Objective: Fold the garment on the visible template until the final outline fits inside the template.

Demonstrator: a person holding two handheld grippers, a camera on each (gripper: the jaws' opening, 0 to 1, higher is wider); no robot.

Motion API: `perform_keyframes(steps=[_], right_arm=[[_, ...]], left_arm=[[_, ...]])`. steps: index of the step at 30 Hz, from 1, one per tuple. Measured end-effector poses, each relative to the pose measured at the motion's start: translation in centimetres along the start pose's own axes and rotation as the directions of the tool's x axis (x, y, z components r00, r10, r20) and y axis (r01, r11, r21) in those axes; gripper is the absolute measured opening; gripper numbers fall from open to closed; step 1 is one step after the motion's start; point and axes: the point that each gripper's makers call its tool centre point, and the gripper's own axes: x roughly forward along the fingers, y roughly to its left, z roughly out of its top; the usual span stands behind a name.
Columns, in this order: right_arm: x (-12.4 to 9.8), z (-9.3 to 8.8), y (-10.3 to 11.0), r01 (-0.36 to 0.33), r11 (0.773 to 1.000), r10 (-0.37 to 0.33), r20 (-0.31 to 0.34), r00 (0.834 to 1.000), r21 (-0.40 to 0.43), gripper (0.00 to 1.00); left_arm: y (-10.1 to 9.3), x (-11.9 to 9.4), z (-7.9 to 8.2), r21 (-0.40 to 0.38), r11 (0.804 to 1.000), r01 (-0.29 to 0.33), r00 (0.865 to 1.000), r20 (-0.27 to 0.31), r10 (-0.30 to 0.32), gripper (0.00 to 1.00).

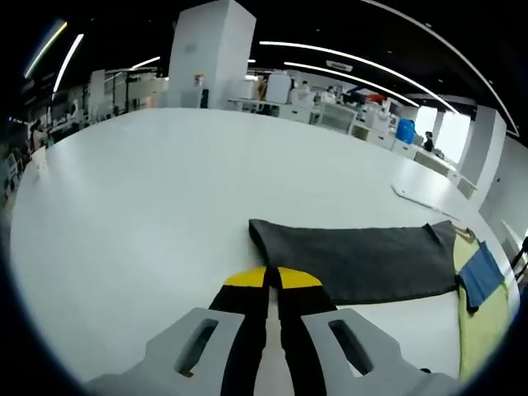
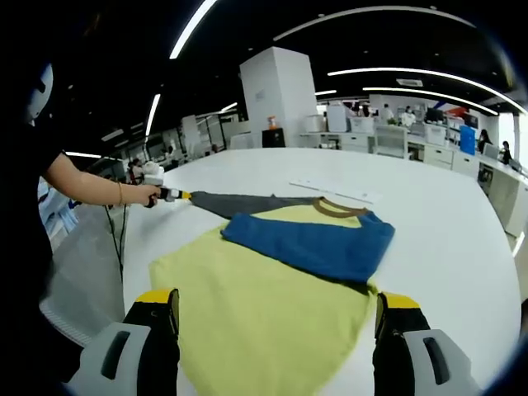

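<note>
The garment, a yellow-green shirt with 1 blue sleeve and 1 dark grey sleeve, lay flat on the white worktop. In the right gripper view, the blue sleeve was folded across the upper body panel, and a brown collar showed at the far edge. The grey sleeve stretched out sideways toward the person's hand.

The left tool had its 2 yellow-tipped jaws pressed together at the cuff end of the grey sleeve; whether cloth sat between them could not be confirmed. In the left gripper view, that sleeve lay straight along the worktop, meeting the yellow body at the far right.

The right tool was spread wide, its jaws apart above the lower body panel, gripping nothing.

A thin white strip lay on the worktop beyond the collar.
</note>
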Motion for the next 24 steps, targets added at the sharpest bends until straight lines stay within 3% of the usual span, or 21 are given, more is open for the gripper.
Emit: perform_keyframes(steps=[11,24], right_arm=[[-0.2,-0.1,0.3,0.0,1.0,0.0,-0.001,1.0,-0.004,0.99],[-0.2,-0.2,0.7,-0.007,1.0,0.007,-0.003,1.0,-0.01,0.99]], left_arm=[[-1.6,-0.8,1.6,0.012,0.999,0.038,0.998,0.046,-0.038,0.01],[-5.5,-2.2,3.9,0.05,0.99,0.129,0.985,0.11,-0.134,0.01]])
